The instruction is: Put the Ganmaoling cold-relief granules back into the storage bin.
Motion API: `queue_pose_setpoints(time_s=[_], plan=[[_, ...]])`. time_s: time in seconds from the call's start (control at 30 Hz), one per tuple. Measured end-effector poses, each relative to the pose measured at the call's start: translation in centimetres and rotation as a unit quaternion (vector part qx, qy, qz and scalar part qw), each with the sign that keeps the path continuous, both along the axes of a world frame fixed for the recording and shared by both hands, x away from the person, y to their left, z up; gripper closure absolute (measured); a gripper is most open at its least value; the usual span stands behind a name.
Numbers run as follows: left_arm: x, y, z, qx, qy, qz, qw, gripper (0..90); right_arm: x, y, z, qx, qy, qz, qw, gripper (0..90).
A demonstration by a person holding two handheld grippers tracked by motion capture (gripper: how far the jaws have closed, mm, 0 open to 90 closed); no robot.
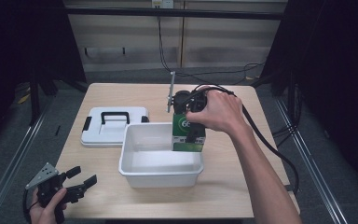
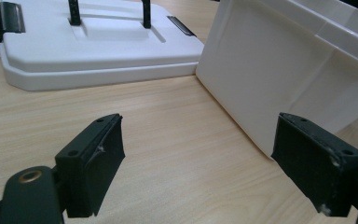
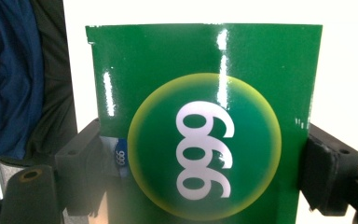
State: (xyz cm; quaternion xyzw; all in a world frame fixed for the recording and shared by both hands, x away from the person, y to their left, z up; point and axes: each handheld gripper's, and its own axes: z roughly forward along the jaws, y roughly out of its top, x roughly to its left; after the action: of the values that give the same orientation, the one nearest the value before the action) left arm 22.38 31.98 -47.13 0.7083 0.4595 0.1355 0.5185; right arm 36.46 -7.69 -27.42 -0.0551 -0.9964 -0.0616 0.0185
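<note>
A green carton marked "666" hangs upright at the far right corner of the white tub, its lower part inside the rim. My right gripper is shut on it from above. In the right gripper view the carton stands between the two black pads, which press its sides. My left gripper rests low near the table's front left corner, open with nothing between its fingers; the left gripper view puts the jaws wide apart over bare wood, facing the tub wall.
A white lid with a black handle and side latches lies flat on the table left of the tub, also ahead in the left gripper view. A black cable trails from the right gripper off the table's right edge.
</note>
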Motion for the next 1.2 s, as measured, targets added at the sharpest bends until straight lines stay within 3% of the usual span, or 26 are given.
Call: queue_pose_setpoints(time_s=[0.47, 0.9, 1.2], plan=[[0.0, 0.0, 0.0, -0.002, 0.0, -0.001, 1.0, 16.1, 0.6, 1.9, -3.6, -0.022, 0.009, 0.014, 0.9996, 16.0], [0.0, 0.0, 0.1, -0.001, -0.001, -0.001, 1.0, 16.1, 0.6, 1.4, -7.4, -0.02, 0.023, 0.012, 0.9995, 15.9], [0.0, 0.0, 0.1, -0.001, -0.002, -0.003, 1.0, 16.1, 0.4, 1.5, -9.3, -0.022, 0.014, 0.014, 0.9996, 15.7]])
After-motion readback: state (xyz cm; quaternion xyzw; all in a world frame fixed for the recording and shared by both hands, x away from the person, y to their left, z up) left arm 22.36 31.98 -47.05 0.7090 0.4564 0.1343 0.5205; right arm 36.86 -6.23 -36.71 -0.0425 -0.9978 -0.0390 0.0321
